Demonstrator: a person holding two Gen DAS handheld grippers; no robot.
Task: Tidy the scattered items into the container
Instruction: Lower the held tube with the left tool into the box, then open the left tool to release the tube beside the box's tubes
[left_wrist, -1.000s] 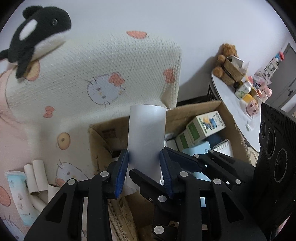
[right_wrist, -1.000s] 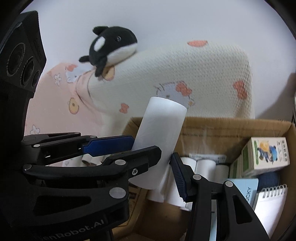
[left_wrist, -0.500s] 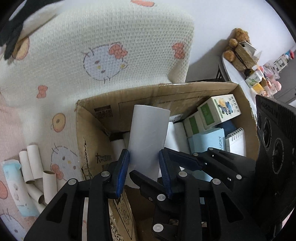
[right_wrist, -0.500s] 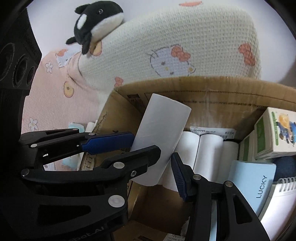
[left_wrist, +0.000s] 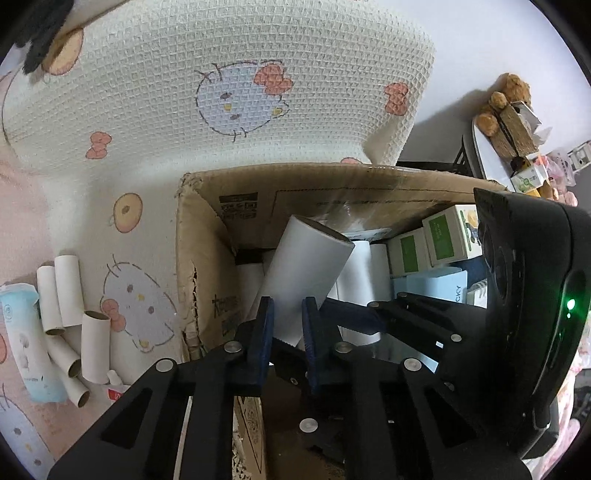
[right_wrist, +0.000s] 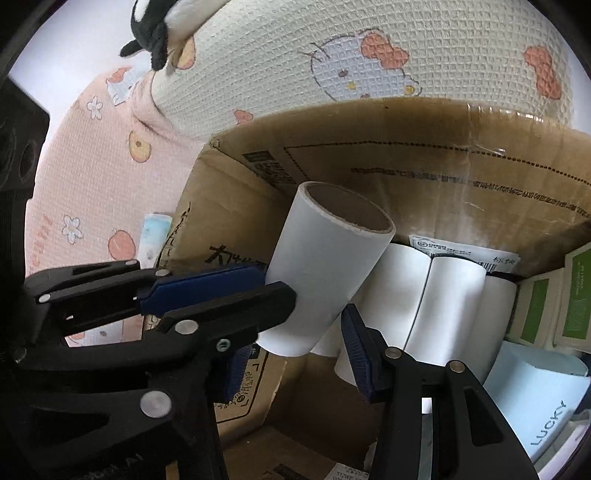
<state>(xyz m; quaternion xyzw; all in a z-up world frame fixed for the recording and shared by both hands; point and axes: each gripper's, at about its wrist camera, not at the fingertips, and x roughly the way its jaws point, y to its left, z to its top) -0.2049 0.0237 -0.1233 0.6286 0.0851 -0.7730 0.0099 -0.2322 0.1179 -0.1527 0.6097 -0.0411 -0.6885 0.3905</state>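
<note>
Lowered since a second ago, the white roll (right_wrist: 325, 273) now leans inside the cardboard box (left_wrist: 332, 184) instead of standing above its rim, its open end tipped toward the far wall. It rests over other white rolls (right_wrist: 436, 306) lying along the box floor, near the left wall.

Right claw (right_wrist: 314, 328) grasps the roll across its lower body, pads on both sides. Left claw (left_wrist: 286, 325) is closing, its blue pads pinching the roll's near end, which sits between them.

To the right in the box sit green-labelled cartons (left_wrist: 428, 251), a pale blue pack (right_wrist: 535, 398) and a notebook. Outside, on the patterned bed sheet (left_wrist: 110, 251) to the left, bare cardboard tubes (left_wrist: 70, 321) and a blue pouch (left_wrist: 26, 343) are not yet collected.

Risk, as I judge it: two claws gripping one light hollow tube could crush or twist it. Released at this tilt, it may roll onto the others or wedge against the left wall.
</note>
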